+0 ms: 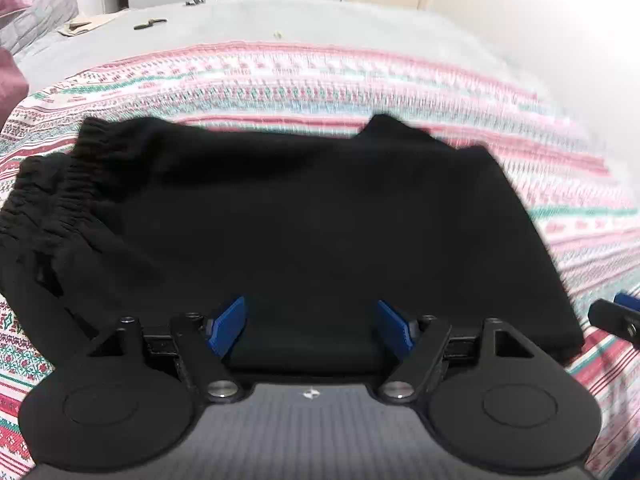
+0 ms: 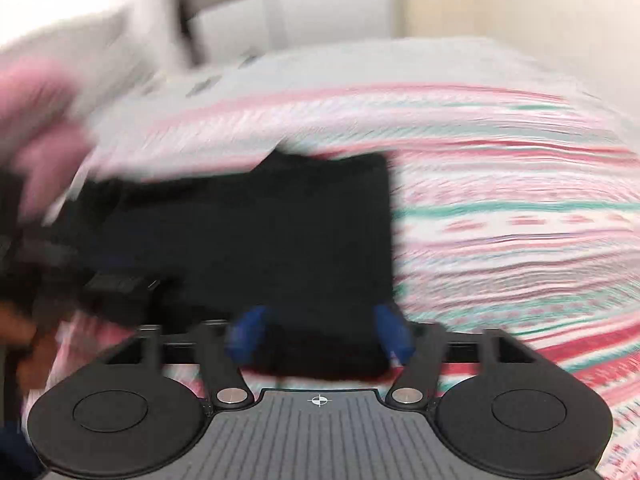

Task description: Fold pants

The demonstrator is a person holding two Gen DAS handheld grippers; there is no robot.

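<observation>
A bed takes up most of the room, spread with a patterned blanket (image 1: 360,80) in pink, green and white stripes, and a plain grey sheet (image 1: 240,20) shows beyond it toward the far wall. On the blanket lie the black pants (image 1: 300,220), folded into a compact, roughly rectangular stack, with the gathered elastic waistband (image 1: 60,200) bunched at one end and the opposite edge lying straight and flat.

The left gripper (image 1: 310,326) hangs over the near edge of the pants, its blue fingers (image 1: 226,326) spread wide apart with nothing pinched between them; the cloth lies flat beneath. The right gripper (image 2: 318,334) sits above the near corner of the stack by the straight edge, badly blurred, its blue fingers (image 2: 394,332) also parted and clear of the fabric.

At the far end of the grey sheet lie a few small dark objects (image 1: 150,24), too small to identify.
</observation>
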